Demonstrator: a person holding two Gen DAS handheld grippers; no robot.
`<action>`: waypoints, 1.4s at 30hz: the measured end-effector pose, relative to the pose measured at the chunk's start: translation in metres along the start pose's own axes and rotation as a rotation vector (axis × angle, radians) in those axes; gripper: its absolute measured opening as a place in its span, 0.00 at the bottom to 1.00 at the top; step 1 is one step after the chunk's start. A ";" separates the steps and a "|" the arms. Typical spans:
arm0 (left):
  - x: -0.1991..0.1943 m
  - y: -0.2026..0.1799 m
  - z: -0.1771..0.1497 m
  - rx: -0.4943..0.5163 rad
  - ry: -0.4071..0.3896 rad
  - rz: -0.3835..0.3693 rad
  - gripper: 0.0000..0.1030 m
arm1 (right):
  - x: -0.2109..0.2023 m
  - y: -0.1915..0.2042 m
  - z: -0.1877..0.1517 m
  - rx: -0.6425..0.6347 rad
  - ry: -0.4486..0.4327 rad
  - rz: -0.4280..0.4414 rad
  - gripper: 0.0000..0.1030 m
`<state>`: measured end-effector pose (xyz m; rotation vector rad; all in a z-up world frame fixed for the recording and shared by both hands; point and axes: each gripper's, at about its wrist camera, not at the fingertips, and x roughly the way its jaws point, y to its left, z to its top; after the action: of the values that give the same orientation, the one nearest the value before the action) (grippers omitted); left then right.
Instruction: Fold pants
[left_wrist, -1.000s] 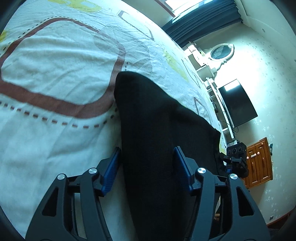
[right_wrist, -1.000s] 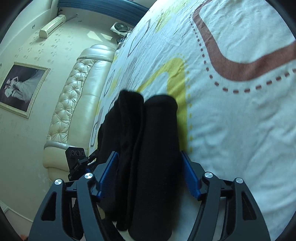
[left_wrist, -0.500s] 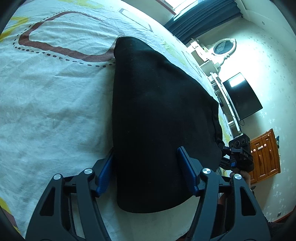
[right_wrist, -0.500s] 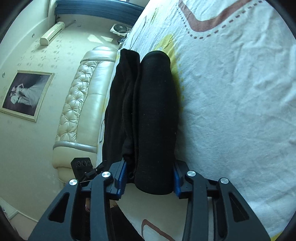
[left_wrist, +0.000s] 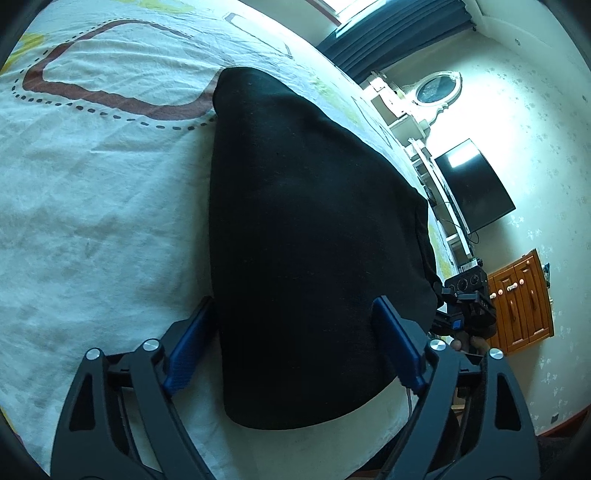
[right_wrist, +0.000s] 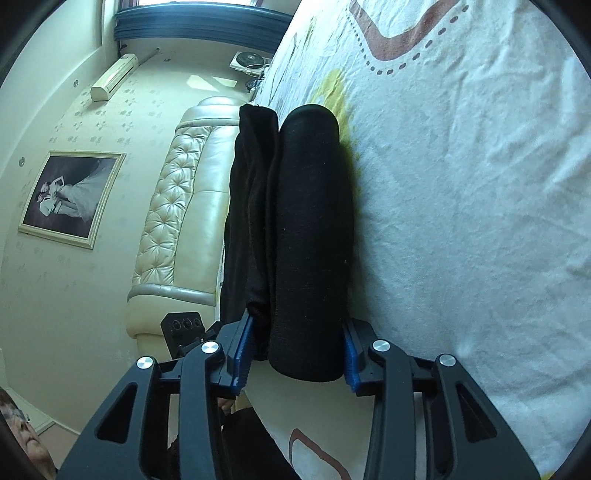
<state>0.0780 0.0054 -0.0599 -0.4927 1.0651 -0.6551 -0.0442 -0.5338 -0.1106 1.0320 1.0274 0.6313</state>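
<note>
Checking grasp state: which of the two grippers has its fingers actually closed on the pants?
The right gripper: both pads press the folded black pants. The left gripper only straddles the bundle, jaws spread wide.

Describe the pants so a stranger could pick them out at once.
Start at the bed's white sheet with its brown looping pattern. On it lie the pants, folded into a thick bundle. They are the only solid black thing on the pale sheet.

Right claw (right_wrist: 295, 349) clamps folded pants (right_wrist: 310, 236) on bedsheet (right_wrist: 461, 184).
</note>
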 end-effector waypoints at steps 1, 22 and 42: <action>0.002 -0.001 0.000 0.014 0.004 0.002 0.91 | -0.003 -0.001 -0.001 -0.001 0.000 0.001 0.43; -0.026 -0.080 -0.051 0.161 -0.097 0.416 0.98 | -0.016 0.076 -0.110 -0.405 -0.103 -0.883 0.81; -0.049 -0.134 -0.106 0.285 -0.211 0.514 0.98 | 0.002 0.113 -0.126 -0.491 -0.241 -0.915 0.81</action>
<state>-0.0681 -0.0622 0.0159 -0.0296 0.8339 -0.2820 -0.1544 -0.4374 -0.0263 0.1380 0.9404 -0.0145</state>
